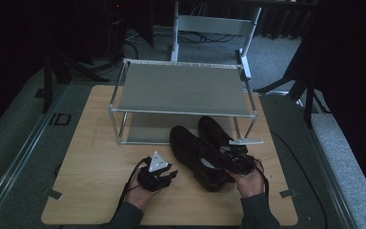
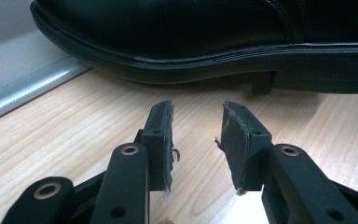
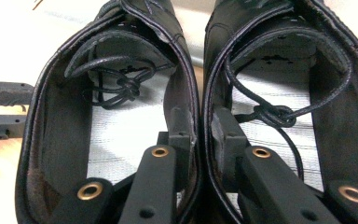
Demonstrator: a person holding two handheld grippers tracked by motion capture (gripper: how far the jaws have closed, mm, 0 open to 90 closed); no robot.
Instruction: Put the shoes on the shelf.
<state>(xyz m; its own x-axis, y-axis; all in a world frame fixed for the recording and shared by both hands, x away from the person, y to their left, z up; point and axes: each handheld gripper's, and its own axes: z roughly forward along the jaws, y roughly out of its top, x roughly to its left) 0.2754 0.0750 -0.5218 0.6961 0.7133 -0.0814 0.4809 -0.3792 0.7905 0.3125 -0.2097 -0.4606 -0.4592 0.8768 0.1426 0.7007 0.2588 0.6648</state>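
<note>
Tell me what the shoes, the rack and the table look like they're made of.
Shoes: black leather by the look, smooth with a soft sheen, stitched edges, welted sole; it could be imitation. The right gripper pinches their inner walls together. Rack: probably metal, with pale silvery tubes and flat grey shelves, matte. Table: light wood grain, likely laminate or veneer on board, judging by its even, flat surface.

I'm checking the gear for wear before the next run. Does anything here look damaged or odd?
Yes: the pads on the left gripper look frayed, with ragged, peeling edges. The right gripper pinches the adjoining inner walls of the two black leather lace-up shoes, whose laces lie tucked inside.
</note>
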